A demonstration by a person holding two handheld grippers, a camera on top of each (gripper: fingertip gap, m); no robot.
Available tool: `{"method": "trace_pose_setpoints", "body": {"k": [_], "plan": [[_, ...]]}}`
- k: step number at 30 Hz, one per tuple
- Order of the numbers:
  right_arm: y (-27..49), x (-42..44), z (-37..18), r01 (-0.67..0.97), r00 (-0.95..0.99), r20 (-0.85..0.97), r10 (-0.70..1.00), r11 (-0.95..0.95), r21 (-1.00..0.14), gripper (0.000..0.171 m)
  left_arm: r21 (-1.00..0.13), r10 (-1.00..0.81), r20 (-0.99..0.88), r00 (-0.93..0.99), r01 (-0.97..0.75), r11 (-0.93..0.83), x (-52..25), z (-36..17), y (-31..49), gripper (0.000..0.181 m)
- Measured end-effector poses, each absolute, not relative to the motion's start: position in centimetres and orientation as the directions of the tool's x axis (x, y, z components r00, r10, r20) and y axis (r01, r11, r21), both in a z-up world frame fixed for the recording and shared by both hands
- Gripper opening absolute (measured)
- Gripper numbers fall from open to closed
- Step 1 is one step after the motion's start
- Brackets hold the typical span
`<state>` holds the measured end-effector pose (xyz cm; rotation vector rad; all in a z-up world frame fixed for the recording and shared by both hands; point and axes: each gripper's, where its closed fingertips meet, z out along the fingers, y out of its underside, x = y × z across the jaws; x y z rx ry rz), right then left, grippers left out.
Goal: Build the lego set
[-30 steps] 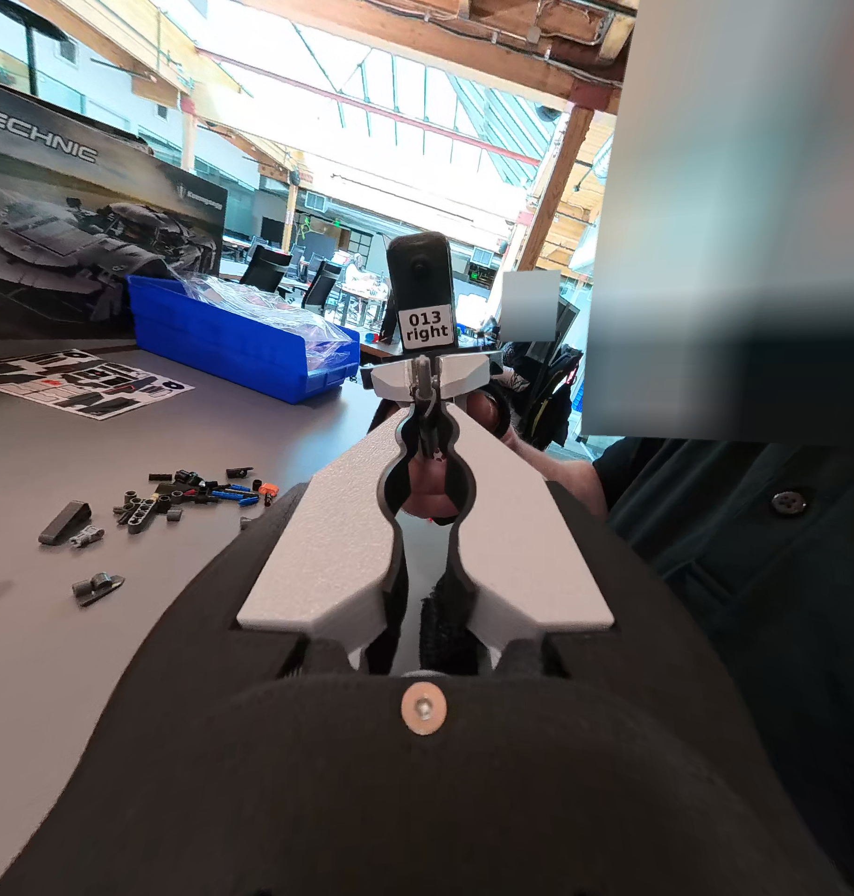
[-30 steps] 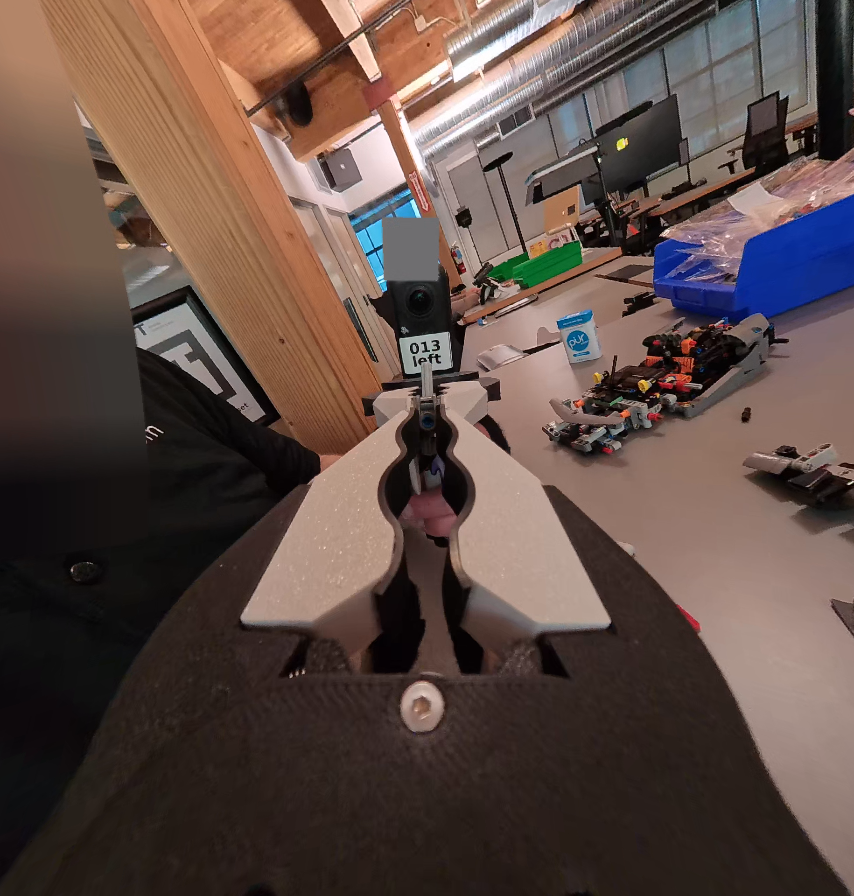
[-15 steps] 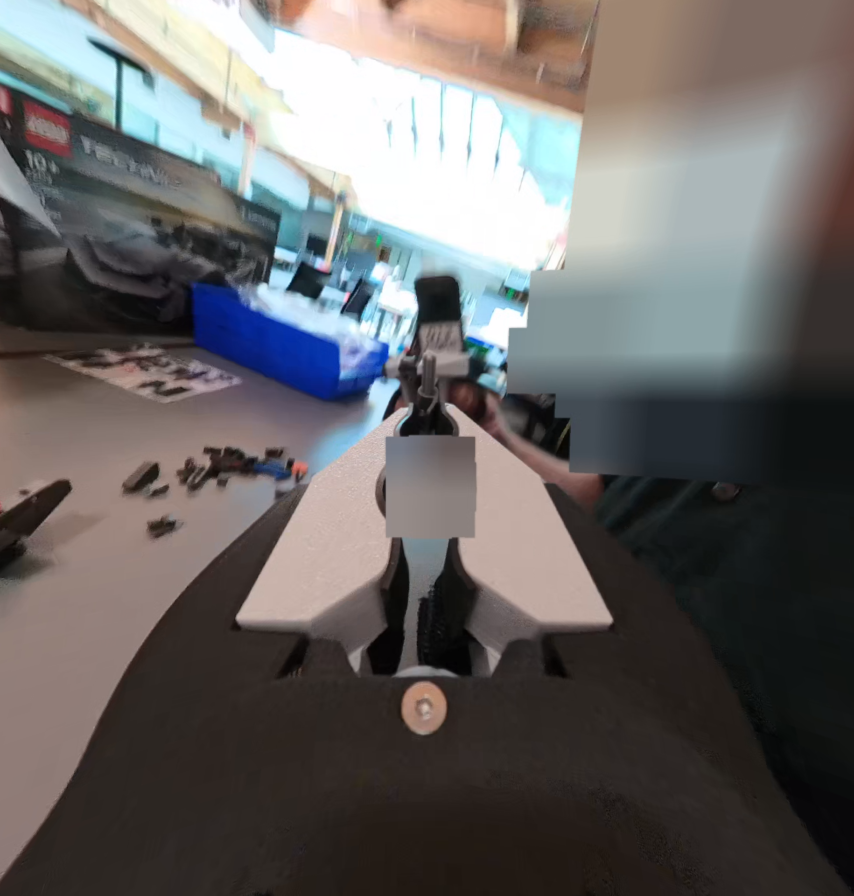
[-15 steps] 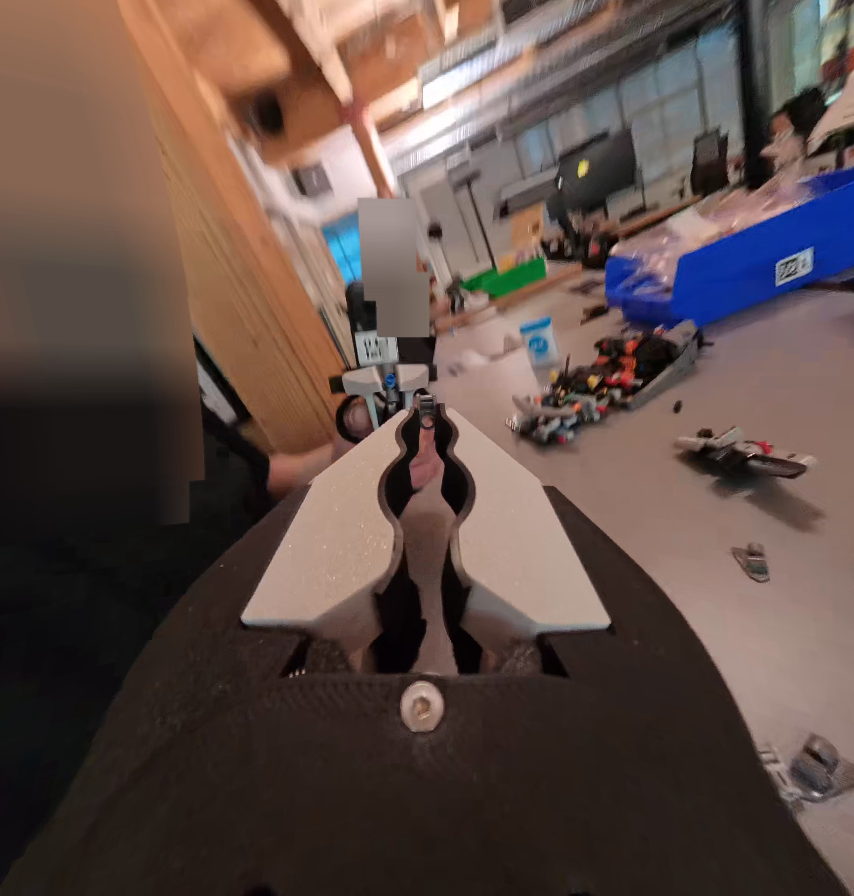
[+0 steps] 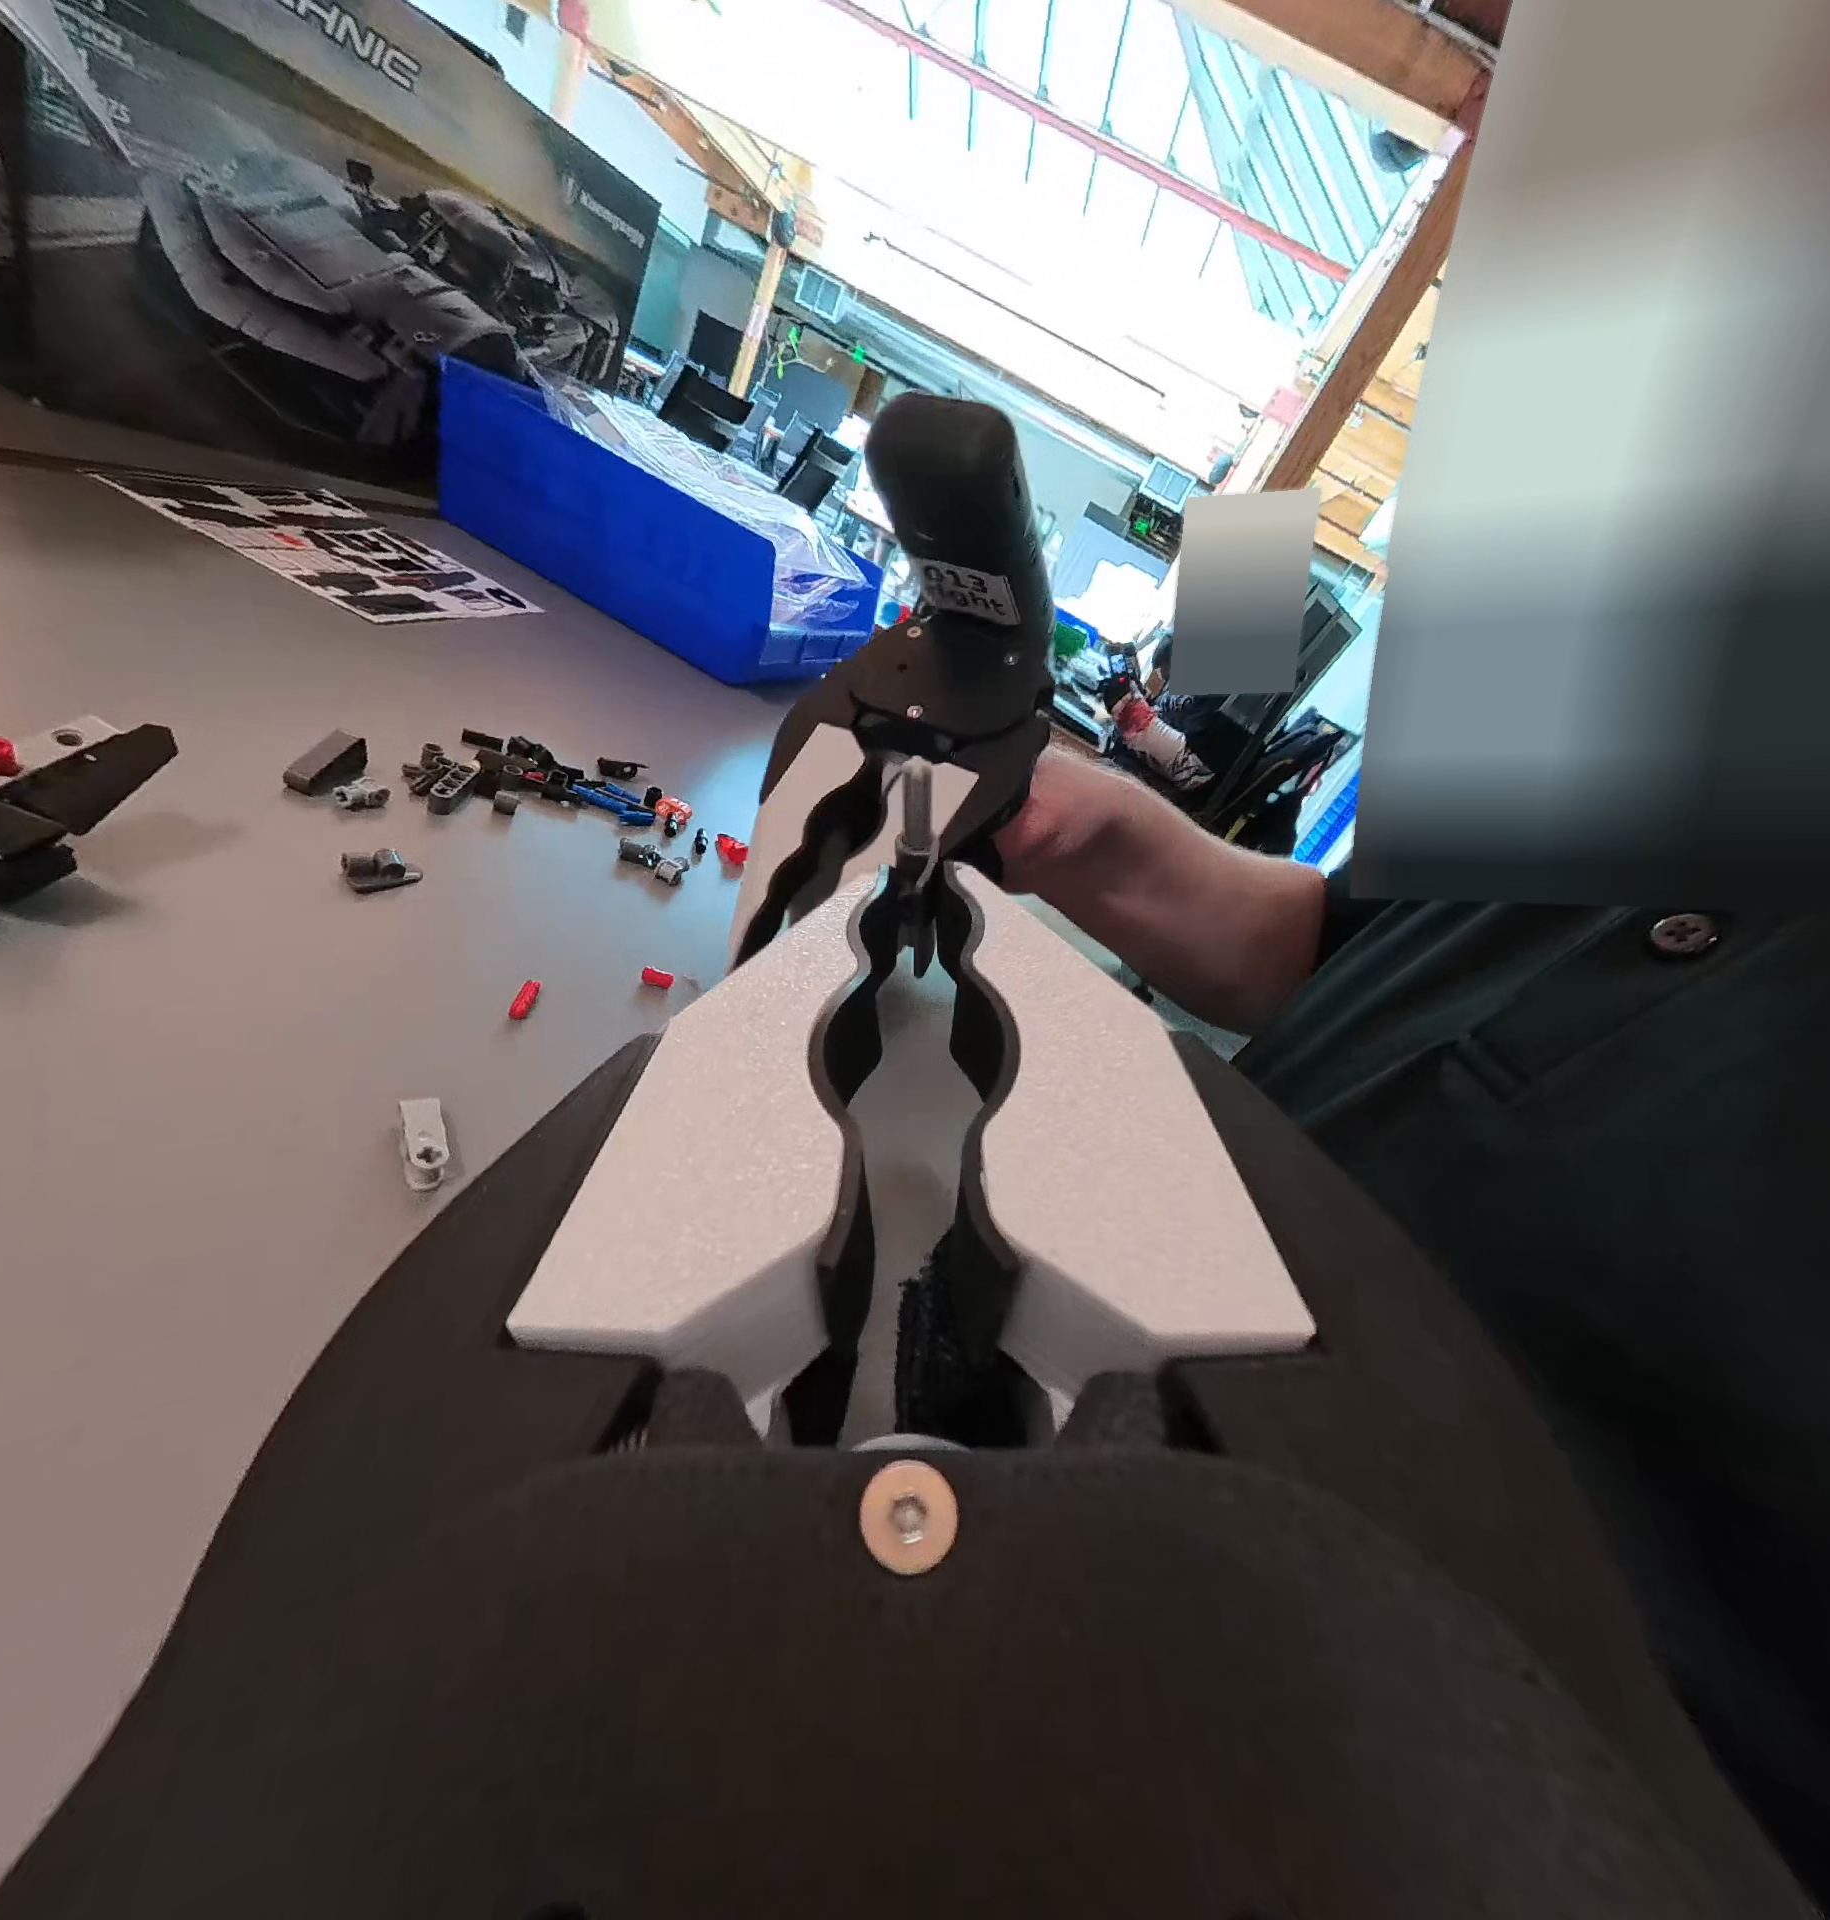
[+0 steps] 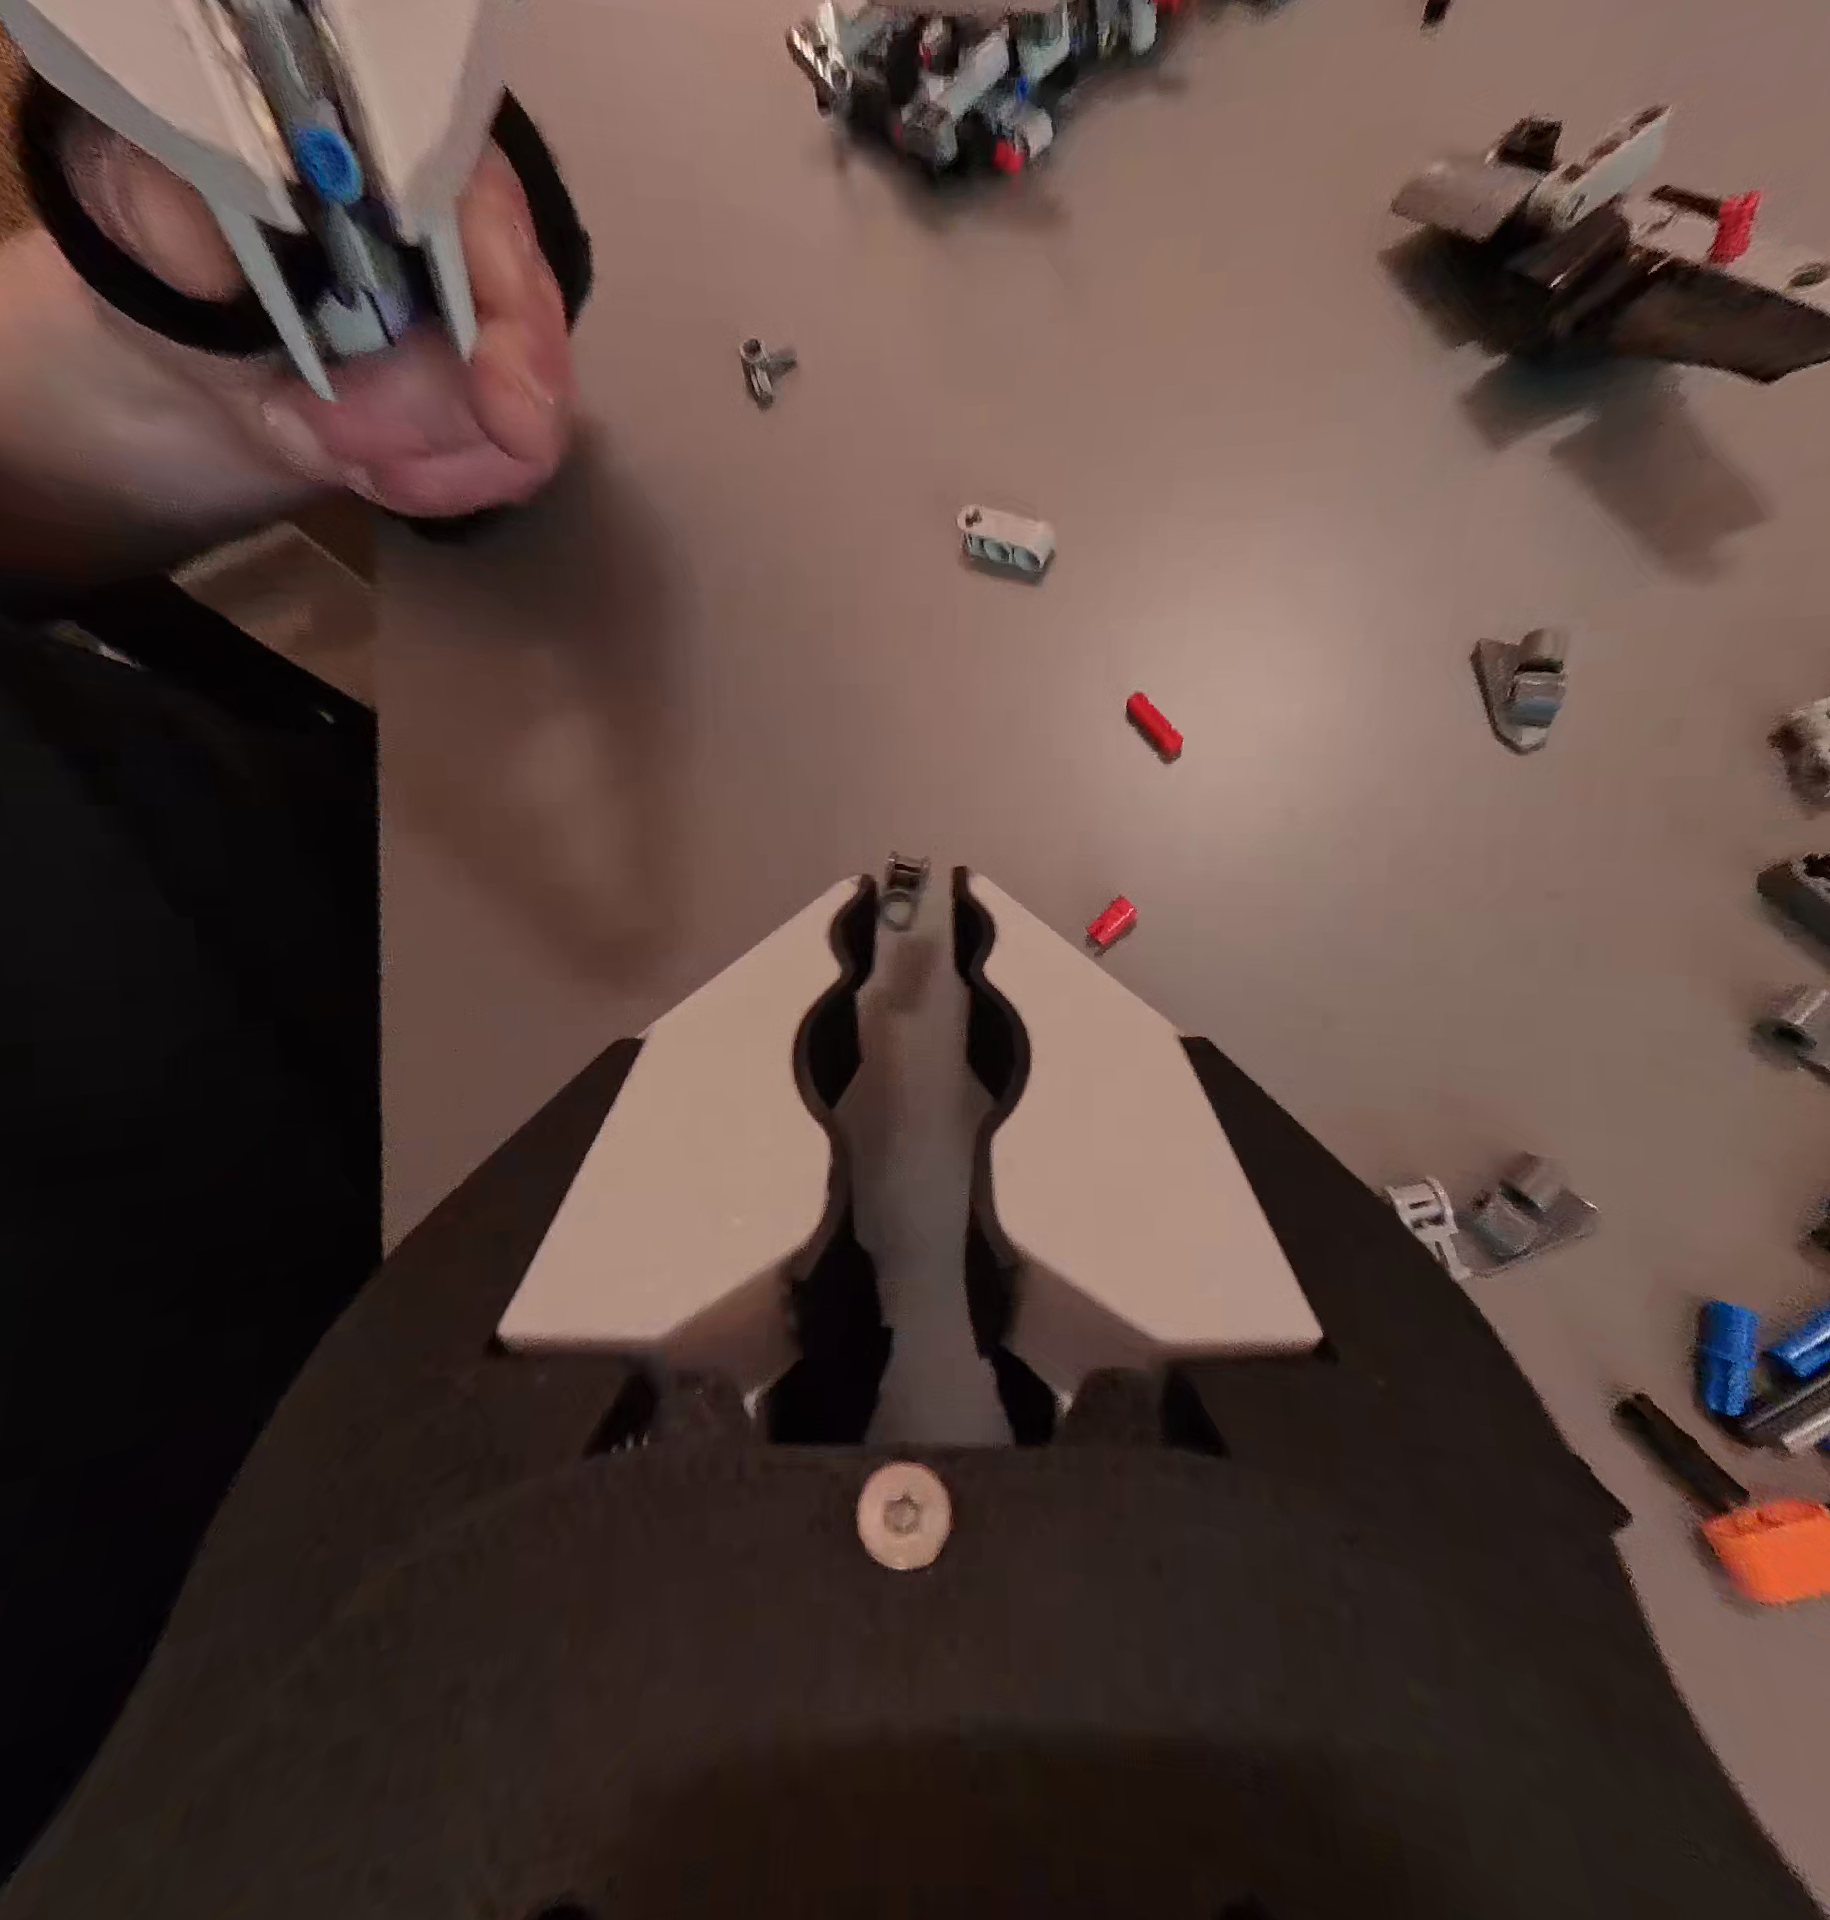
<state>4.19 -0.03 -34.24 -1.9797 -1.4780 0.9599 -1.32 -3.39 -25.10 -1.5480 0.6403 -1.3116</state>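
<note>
Two tongs are in play, and only one of them is free. On the left side of the right wrist view, the left gripper [image 5: 916,914] is pressed together on a small grey part [image 6: 355,312] that carries a blue pin [image 6: 321,171], and it is held above the grey table [image 6: 1306,520], well apart from the loose pieces. More to the right, the right gripper [image 6: 910,878] points down at the table with its jaws a little spread and holding nothing. A small dark ring piece [image 6: 903,899] sits between its tips, closer to the left finger than to the right one. Its long axis seems to run along the fingers, not across them. I cannot tell if it rests on the table or touches the finger. I judge that the right gripper must only close and perhaps shift slightly left. Just to the right lies a red pin [image 6: 1110,921], near enough to be pushed by the finger.
</note>
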Motion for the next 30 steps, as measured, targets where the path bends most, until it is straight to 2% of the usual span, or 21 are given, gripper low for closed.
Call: {"method": "trace_pose_setpoints", "body": {"k": [3,5,10,12,14,17,22,24,27,28,30], "plan": [[0.2,4.7,-35.8,0.700,0.183,-0.163,0.970,-0.245,-0.671,0.033,-0.894,-0.846,0.445,0.294,0.200,-0.401,-1.8,-25.2,-3.5,0.005],[0.5,4.8,-35.5,0.693,0.189,-0.151,0.970,-0.240,-0.680,0.033,-0.891,-0.844,0.451,0.291,0.202,-0.406,-1.9,-25.2,-3.6,0.005],[-2.7,7.5,-32.0,0.686,0.096,-0.136,0.986,-0.165,-0.709,0.021,-0.888,-0.839,0.458,0.295,0.197,-0.415,-1.9,-25.4,-3.8,0.006],[-5.3,9.4,-31.5,0.696,0.073,-0.178,0.981,-0.178,-0.695,0.023,-0.889,-0.838,0.456,0.300,0.194,-0.414,-2.0,-25.5,-4.0,0.005],[-8.0,10.8,-31.9,0.698,0.065,-0.214,0.975,-0.198,-0.688,0.023,-0.889,-0.838,0.456,0.300,0.189,-0.416,-1.9,-25.6,-4.1,0.005],[-10.4,11.8,-33.2,0.693,0.106,-0.170,0.980,-0.195,-0.694,0.024,-0.888,-0.838,0.459,0.296,0.182,-0.423,-1.7,-25.7,-4.1,0.005],[-12.2,10.9,-34.2,0.651,0.164,-0.155,0.974,-0.225,-0.725,0.023,-0.890,-0.845,0.456,0.280,0.153,-0.430,-0.5,-26.0,-4.6,0.005],[-11.7,10.6,-35.1,0.674,0.200,-0.095,0.975,-0.207,-0.709,0.021,-0.891,-0.847,0.454,0.276,0.145,-0.430,-0.1,-26.0,-5.0,0.005],[-11.4,10.3,-36.1,0.710,0.212,-0.026,0.977,-0.172,-0.682,0.015,-0.893,-0.846,0.451,0.283,0.144,-0.427,-0.1,-26.0,-5.5,0.005],[-11.3,10.2,-36.1,0.709,0.212,-0.007,0.977,-0.159,-0.687,0.005,-0.892,-0.845,0.452,0.285,0.149,-0.427,-0.2,-26.0,-5.7,0.005],[-11.4,9.8,-36.0,0.698,0.207,-0.019,0.978,-0.161,-0.698,0.005,-0.892,-0.842,0.452,0.295,0.159,-0.423,-0.7,-25.9,-5.9,0.005]]}}
